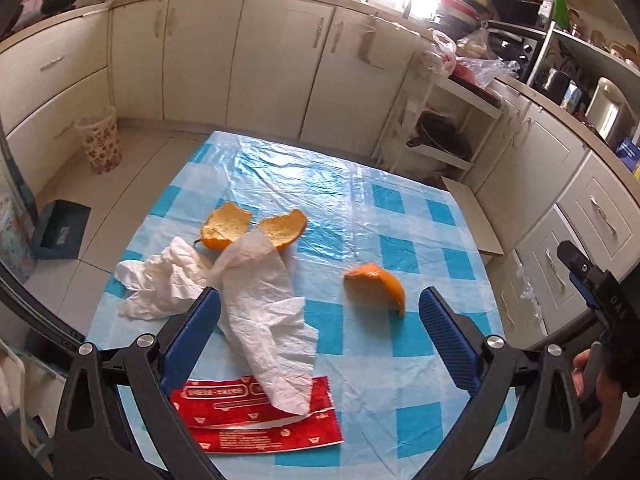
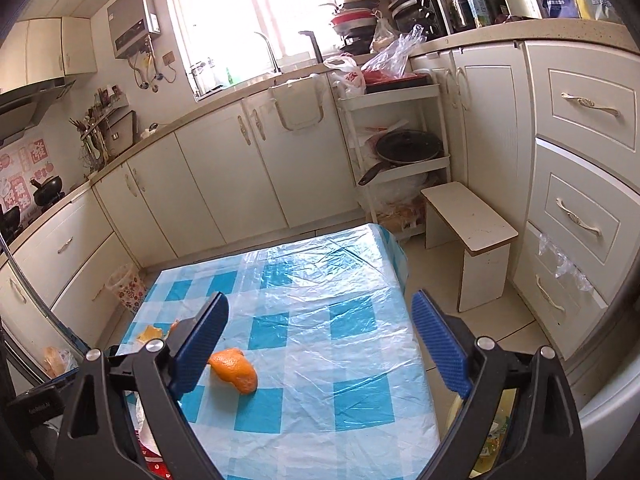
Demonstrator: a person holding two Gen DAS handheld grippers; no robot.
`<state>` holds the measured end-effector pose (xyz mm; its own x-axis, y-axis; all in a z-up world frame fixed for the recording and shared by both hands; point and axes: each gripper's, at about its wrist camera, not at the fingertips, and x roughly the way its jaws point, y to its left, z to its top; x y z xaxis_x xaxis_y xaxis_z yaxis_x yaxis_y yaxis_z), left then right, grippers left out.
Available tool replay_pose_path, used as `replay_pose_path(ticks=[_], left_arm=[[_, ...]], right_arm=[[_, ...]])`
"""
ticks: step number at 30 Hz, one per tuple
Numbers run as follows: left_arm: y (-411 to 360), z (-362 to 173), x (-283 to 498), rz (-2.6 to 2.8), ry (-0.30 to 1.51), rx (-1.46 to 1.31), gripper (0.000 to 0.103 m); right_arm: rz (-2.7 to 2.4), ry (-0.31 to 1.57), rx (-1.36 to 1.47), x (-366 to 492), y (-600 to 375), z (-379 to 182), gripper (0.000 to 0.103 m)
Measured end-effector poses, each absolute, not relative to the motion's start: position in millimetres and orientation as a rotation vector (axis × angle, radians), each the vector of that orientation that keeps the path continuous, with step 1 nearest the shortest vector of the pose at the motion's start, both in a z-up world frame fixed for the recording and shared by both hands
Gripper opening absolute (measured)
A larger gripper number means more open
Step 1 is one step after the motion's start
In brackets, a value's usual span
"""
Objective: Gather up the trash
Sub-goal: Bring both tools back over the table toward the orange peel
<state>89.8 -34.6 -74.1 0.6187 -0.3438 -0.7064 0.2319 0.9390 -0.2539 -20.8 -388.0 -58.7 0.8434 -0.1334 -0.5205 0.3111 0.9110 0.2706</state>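
My left gripper (image 1: pixel 319 320) hangs over the near half of the table (image 1: pixel 400 208), jaws spread wide and holding nothing. Between its fingers lies a long strip of white paper towel (image 1: pixel 268 320), its long axis running from the far orange peels down toward me, its near end draped over a red wrapper (image 1: pixel 256 416). The wrapper lies flat, long side across my view, close to the near table edge. A second, crumpled paper towel (image 1: pixel 160 284) sits to the left, touching my left finger's tip in view. Two cupped orange peels (image 1: pixel 252 226) lie beyond the strip, pale insides up. A single orange peel piece (image 1: pixel 376 286) rests apart to the right, rind up, inside the span of my jaws.

My right gripper (image 2: pixel 320 332) is also wide open and empty, hovering above the checked blue plastic tablecloth (image 2: pixel 340 320). The peel piece (image 2: pixel 236 370) lies just beside its left finger. The cloth ahead is bare up to the far edge; a white stool (image 2: pixel 472 232) stands off the right corner, a floral bin (image 1: pixel 102 144) by the cabinets.
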Motion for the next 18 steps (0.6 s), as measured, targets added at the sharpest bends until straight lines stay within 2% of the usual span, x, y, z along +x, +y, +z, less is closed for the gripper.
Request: replay_pose_path(ticks=[11,18], left_arm=[[54,-107,125,-0.120,0.949,-0.306,0.095],[61,-122,134,-0.091,0.992,-0.343,0.095]], right_arm=[[-0.130,0.628,0.278,1,-352,-73,0.089],[-0.066,0.726,0.245,17,-331,-89,0.089]])
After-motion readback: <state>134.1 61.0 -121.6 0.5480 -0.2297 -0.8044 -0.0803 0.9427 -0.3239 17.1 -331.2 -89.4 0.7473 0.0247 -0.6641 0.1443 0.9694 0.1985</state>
